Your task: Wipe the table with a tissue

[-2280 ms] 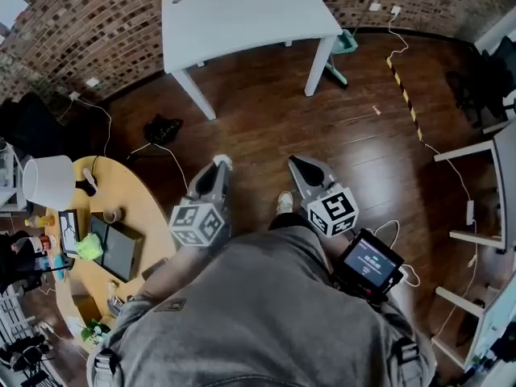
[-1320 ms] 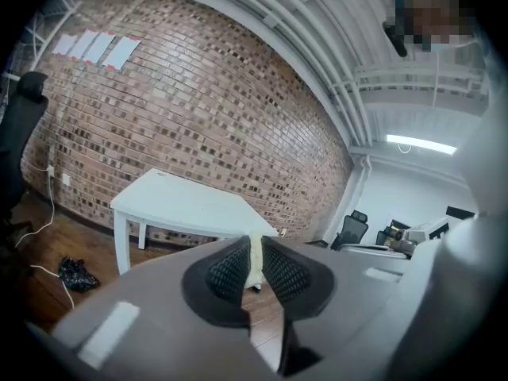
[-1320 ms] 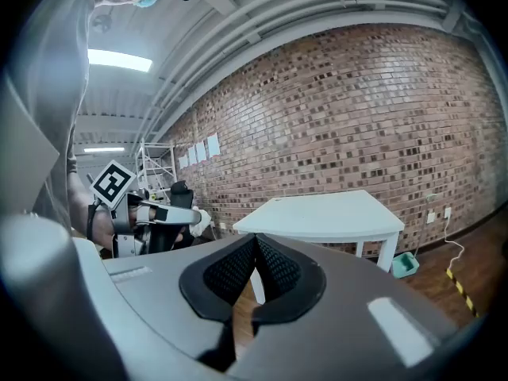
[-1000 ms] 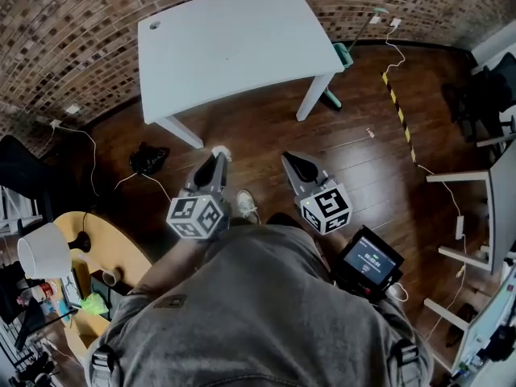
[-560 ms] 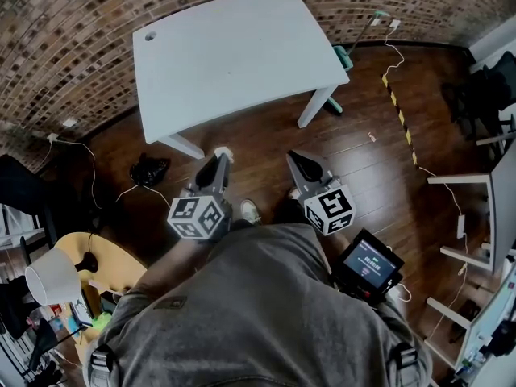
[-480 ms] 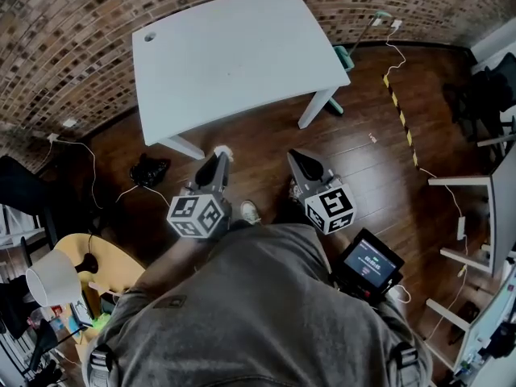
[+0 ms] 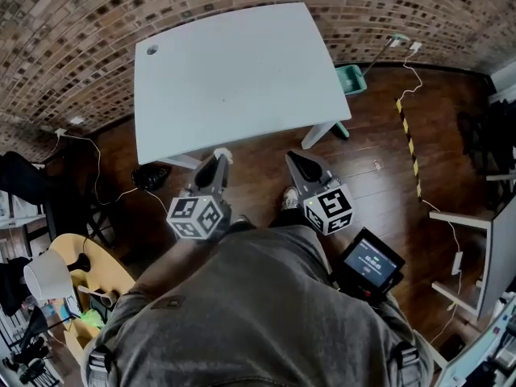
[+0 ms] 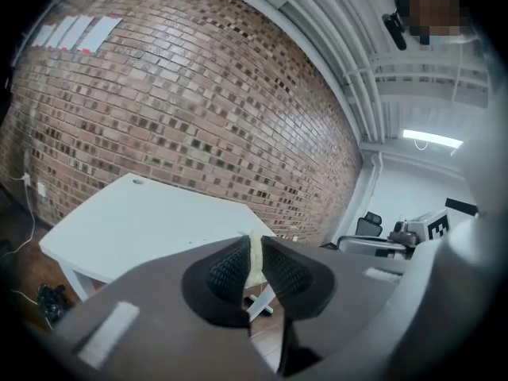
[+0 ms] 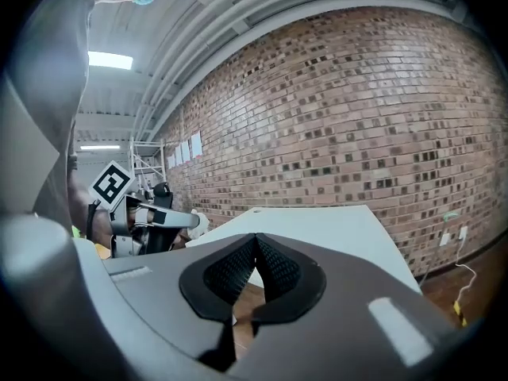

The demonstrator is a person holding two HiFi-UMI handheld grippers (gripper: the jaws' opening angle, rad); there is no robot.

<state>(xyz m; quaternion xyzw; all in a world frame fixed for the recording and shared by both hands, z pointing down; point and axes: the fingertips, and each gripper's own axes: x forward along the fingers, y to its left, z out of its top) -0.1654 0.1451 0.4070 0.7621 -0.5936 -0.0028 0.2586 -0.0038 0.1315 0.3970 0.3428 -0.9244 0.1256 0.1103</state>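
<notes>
A white table (image 7: 234,71) stands bare against the brick wall, just ahead of both grippers. My left gripper (image 7: 219,158) is held over the wooden floor short of the table's near edge, shut on a small white tissue (image 7: 223,152). In the left gripper view the tissue (image 8: 255,252) shows as a thin strip pinched between the ribbed pads, with the table (image 8: 143,221) beyond. My right gripper (image 7: 292,159) is beside it, shut with nothing in it; its pads (image 9: 238,270) meet in front of the table (image 9: 317,225).
A green dustpan (image 7: 351,77) lies by the table's right leg and a black bag (image 7: 151,176) sits on the floor at its left. A yellow round table (image 7: 89,276) with a lamp (image 7: 44,274) is at lower left. Striped tape (image 7: 409,135) and cables cross the floor on the right.
The table has come nearer and now fills more of the head view as the person walks toward it. Both grippers keep the same pose, the left still holding the tissue.
</notes>
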